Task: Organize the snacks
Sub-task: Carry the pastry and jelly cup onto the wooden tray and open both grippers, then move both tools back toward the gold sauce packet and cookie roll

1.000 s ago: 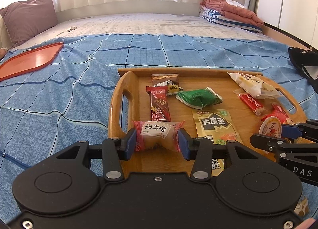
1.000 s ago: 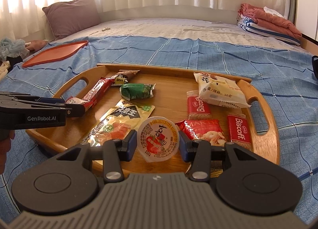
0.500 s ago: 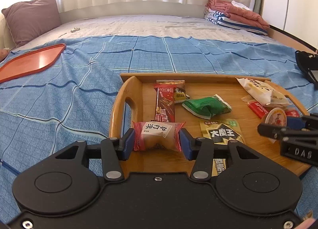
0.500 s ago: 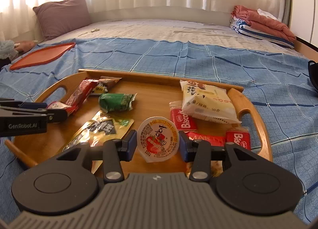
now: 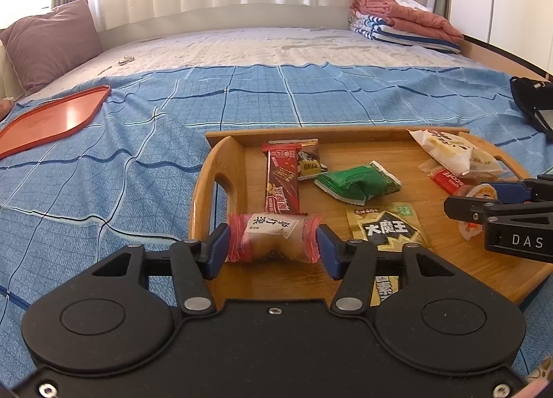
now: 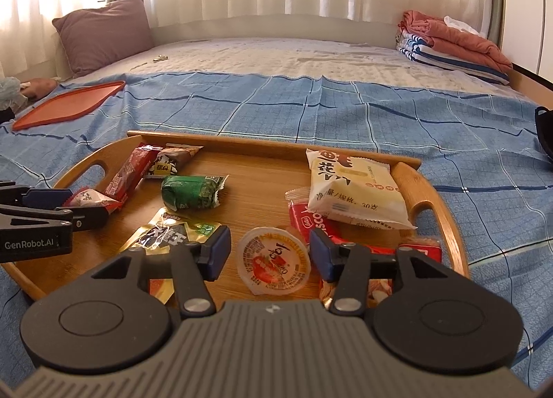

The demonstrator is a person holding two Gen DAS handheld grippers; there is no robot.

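left view, left claw (image 5: 273, 248): jaws have just been opening, and the pink-wrapped pastry (image 5: 273, 237) sits between the blue pads. The wrapper ends look like they barely meet the pads, so I'd call it let go, not squeezed
left view, pastry spot: near-left corner of the wooden tray (image 5: 207, 197), right by the handle cutout
left view, rest of the tray: red chocolate bar (image 5: 281, 178) just behind the pastry, brown mini pack (image 5: 309, 159) beside it, green packet (image 5: 357, 183) mid-tray, black and gold pouch (image 5: 389, 230) to the right
left view, right claw (image 5: 484, 197): pokes in from the right edge over the tray, jelly cup (image 5: 478, 192) partly hidden behind it
left view, background: blue checked bedsheet (image 5: 121, 163), orange lid (image 5: 52, 114) far left, pillow (image 5: 48, 42), folded blankets (image 5: 404, 21)

right view, right claw (image 6: 269, 253): also just been opening, clear gaps on both sides of the jelly cup (image 6: 273, 265), so it's apart and not clamping
right view, jelly cup spot: lying on the tray (image 6: 446, 221) floor near the front edge, lid tilted toward the camera
right view, neighbours: cream snack bag (image 6: 356, 190) lying on top of the red Biscoff packs (image 6: 311, 221), black and gold pouch (image 6: 172, 235) left of the cup, green packet (image 6: 191, 192) further back
right view, left claw (image 6: 83, 209): at the left edge with the pastry (image 6: 91, 198) at its tips
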